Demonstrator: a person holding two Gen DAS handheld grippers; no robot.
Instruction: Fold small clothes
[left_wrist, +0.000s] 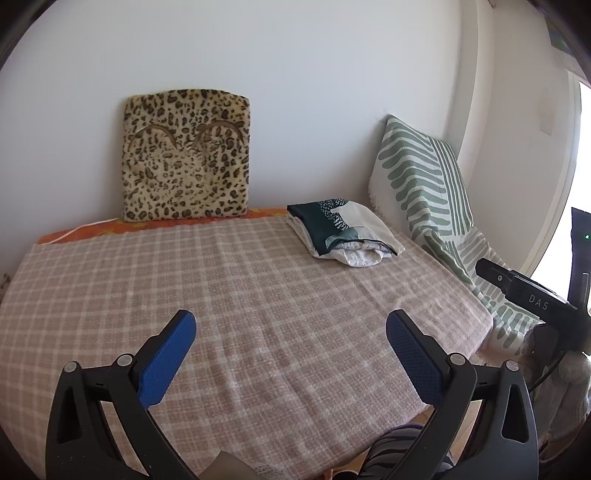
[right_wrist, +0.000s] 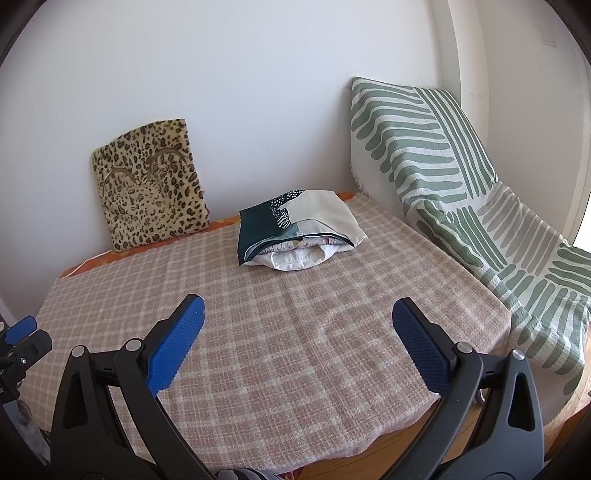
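Against the white wall at the far left, a leopard-print plush cushion (left_wrist: 186, 157) stands upright on the desk. Across the desk lies a pink and cream checked woven cloth (left_wrist: 240, 295), with an orange edge showing behind it. My left gripper (left_wrist: 291, 350) hovers over the near part of this cloth, its blue-padded jaws spread wide and holding nothing. My right gripper (right_wrist: 297, 343) hovers the same way, jaws wide and empty. Toward the far right of the desk rests a small stack of folded clothes (right_wrist: 299, 229), dark teal and cream patterned fabric on top, white fabric underneath, well apart from both grippers. Right of the desk, a white throw with green stripes (right_wrist: 443, 166) drapes over a seat.
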